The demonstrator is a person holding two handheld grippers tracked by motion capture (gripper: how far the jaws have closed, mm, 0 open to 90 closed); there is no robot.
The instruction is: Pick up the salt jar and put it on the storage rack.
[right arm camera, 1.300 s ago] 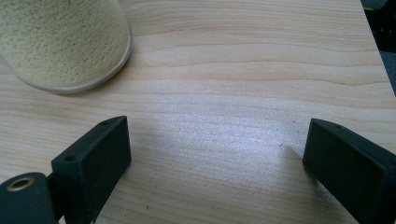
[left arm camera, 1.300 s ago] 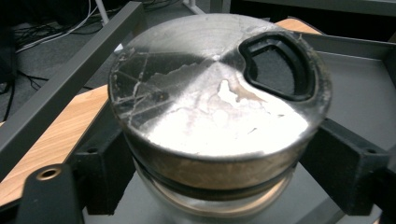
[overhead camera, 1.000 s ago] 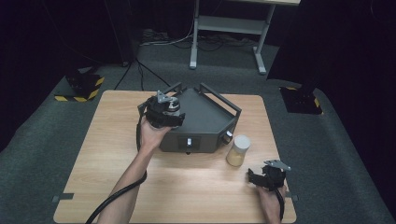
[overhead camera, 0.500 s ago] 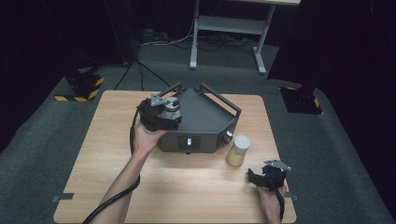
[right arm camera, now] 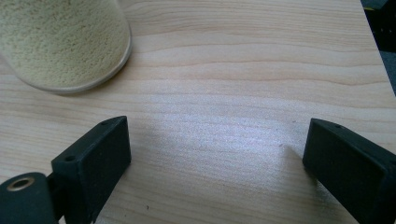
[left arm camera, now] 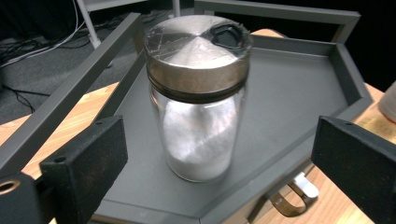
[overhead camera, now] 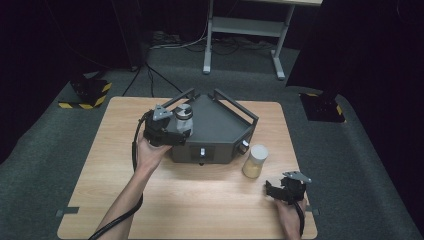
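A glass jar of white powder (overhead camera: 184, 118) (left arm camera: 198, 102) with a metal lid stands upright on the left part of the dark grey five-sided tray box (overhead camera: 220, 125) (left arm camera: 294, 88). My left gripper (overhead camera: 179, 132) (left arm camera: 222, 156) sits just left of the jar. Its jaws have just been opening and stand wide on either side of the jar, clear of the glass. A second jar, with yellow powder (overhead camera: 255, 160) (right arm camera: 60, 42), stands on the table right of the box. My right gripper (overhead camera: 272, 189) (right arm camera: 215, 154) rests open near the table's front right, a little short of that jar.
The wooden table (overhead camera: 150, 200) has bare room at the front and left. The box carries raised rails (left arm camera: 70, 98) along its back edges and a latch (left arm camera: 299, 186) on its front. A white desk frame (overhead camera: 240, 30) and a striped floor block (overhead camera: 87, 92) stand beyond the table.
The left gripper has drawn back to the left off the white-powder jar, its jaws spread, and the jar is left standing on the box. The right gripper has kept still.
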